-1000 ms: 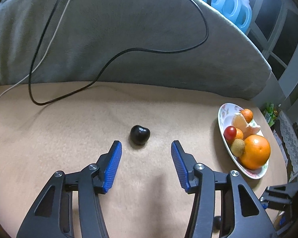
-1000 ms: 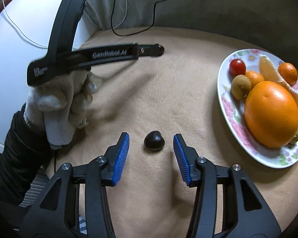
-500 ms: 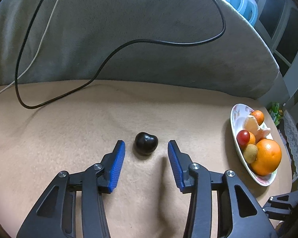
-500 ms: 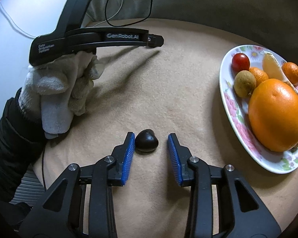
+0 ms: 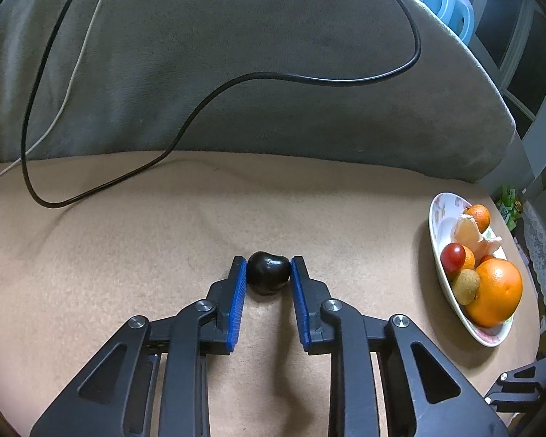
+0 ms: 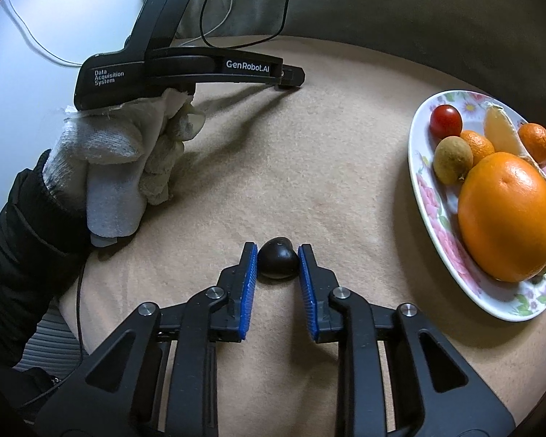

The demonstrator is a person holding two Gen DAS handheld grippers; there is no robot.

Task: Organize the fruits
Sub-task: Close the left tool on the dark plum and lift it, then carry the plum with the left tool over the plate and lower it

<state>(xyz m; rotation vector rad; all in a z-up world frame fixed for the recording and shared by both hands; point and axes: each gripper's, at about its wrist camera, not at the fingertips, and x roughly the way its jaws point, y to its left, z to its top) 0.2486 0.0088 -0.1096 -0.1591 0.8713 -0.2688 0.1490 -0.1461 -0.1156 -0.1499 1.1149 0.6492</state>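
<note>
A small dark, glossy fruit [image 5: 267, 272] lies on the beige cloth between the blue pads of my left gripper [image 5: 268, 266], which touch it on both sides. In the right wrist view a like dark fruit [image 6: 277, 258] sits between the pads of my right gripper [image 6: 277, 255], also touched on both sides. A floral plate [image 6: 429, 218] at the right holds a big orange [image 6: 507, 215], small oranges, a red cherry tomato [image 6: 445, 121], a brown longan and a peeled segment. The plate also shows in the left wrist view [image 5: 436, 240].
A grey cushion [image 5: 236, 54] rises behind the beige cloth, with a black cable [image 5: 200, 105] and a white cable draped over it. The gloved left hand and its gripper body [image 6: 185, 73] lie at the left of the right wrist view. Blue bottles stand behind the cushion.
Both grippers have moved forward around a dark fruit and closed from wide open until their pads touch it.
</note>
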